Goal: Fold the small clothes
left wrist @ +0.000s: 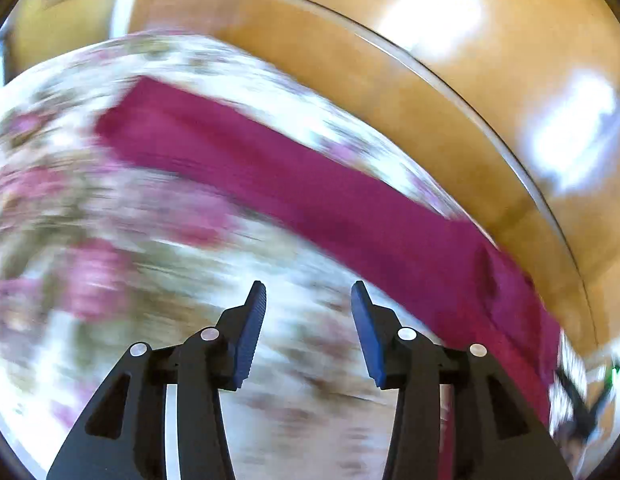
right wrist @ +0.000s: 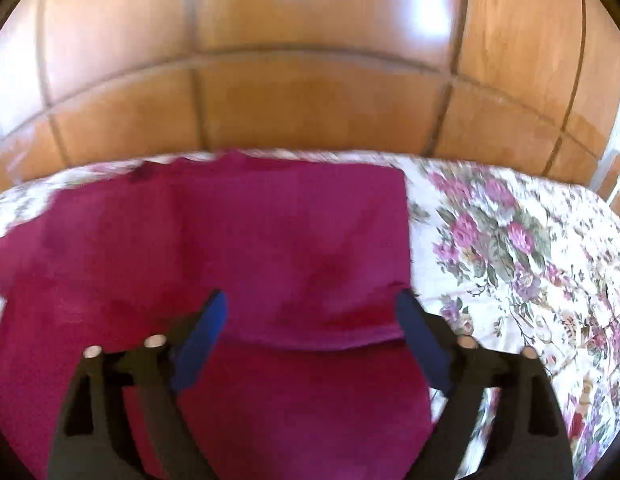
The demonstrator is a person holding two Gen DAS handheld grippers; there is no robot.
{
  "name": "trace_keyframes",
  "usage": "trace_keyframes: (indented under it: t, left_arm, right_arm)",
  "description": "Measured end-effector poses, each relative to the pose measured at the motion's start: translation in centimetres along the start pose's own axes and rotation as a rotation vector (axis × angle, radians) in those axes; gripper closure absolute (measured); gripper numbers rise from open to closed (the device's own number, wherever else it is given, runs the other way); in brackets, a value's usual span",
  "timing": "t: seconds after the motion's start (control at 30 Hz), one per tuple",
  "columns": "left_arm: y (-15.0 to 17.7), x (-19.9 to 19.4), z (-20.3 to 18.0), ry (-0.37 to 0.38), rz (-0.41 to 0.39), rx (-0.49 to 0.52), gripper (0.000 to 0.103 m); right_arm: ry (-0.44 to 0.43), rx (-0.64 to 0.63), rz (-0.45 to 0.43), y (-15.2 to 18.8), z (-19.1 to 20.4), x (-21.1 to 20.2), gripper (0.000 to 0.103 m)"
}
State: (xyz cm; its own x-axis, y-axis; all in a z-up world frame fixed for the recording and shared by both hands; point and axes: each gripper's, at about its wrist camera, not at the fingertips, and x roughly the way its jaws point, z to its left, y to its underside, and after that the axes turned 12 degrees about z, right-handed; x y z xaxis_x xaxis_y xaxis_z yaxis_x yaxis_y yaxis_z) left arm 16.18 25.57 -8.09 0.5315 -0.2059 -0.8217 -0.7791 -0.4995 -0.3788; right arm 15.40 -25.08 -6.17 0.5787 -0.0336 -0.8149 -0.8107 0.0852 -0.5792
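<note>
Right wrist view: one magenta garment (right wrist: 238, 248) lies flat on the floral bedspread (right wrist: 509, 248); the right claw (right wrist: 310, 312) gapes wide above it, empty. Left claw (left wrist: 308, 300) is parted, empty, over the bedspread.

Magenta garment (right wrist: 238, 248) spread flat on floral bed cover, far edge near wooden panelling; near part doubled over, fold edge running left-right.
</note>
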Motion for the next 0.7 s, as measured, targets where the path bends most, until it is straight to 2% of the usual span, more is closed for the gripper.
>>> trace_keyframes:
  t: [0.07,0.17,0.27,0.33,0.5,0.57,0.6,0.63,0.67,0.7]
  left_arm:
    - [-1.1,-1.0,3.5,-0.009,-0.017,-0.088,0.06]
    - [-2.9,-2.1,7.1,0.025,-0.028,-0.188,0.06]
    - [-4.5,-2.6,9.2,0.027,-0.032,-0.244,0.06]
    - [-5.6,-2.6,10.4,0.013,-0.033,-0.278,0.06]
    - [-8.9,-0.5,12.5,0.025,0.013,-0.373,0.06]
    - [-9.5,0.0,13.4,0.025,0.007,-0.389,0.061]
    - [-10.0,0.4,13.3,0.028,-0.001,-0.385,0.067]
    - [-10.0,0.3,13.2,0.023,-0.005,-0.374,0.085]
    - [-10.2,0.1,12.9,0.024,-0.008,-0.362,0.093]
    - [-10.4,-0.3,11.9,0.034,-0.024,-0.341,0.094]
  right_arm:
    - [-0.098,-0.066,0.044,1.4,2.7,-0.4,0.006]
    - [-0.155,-0.148,0.112,3.7,5.9,0.5,0.005]
    - [-0.125,-0.166,0.152,5.6,7.6,2.2,0.002]
    - [-0.091,-0.177,0.134,6.1,8.1,2.4,0.002]
    - [-0.119,-0.16,0.16,5.8,7.6,2.8,0.002]
    - [-0.116,-0.163,0.164,5.6,7.8,2.8,0.002]
    - [-0.113,-0.165,0.164,5.7,8.0,2.5,0.002]
    - [-0.112,-0.166,0.163,5.6,7.8,2.5,0.002]
    - [-0.112,-0.167,0.155,5.6,7.7,2.5,0.002]
    - [-0.11,-0.169,0.155,5.6,7.7,2.6,0.002]
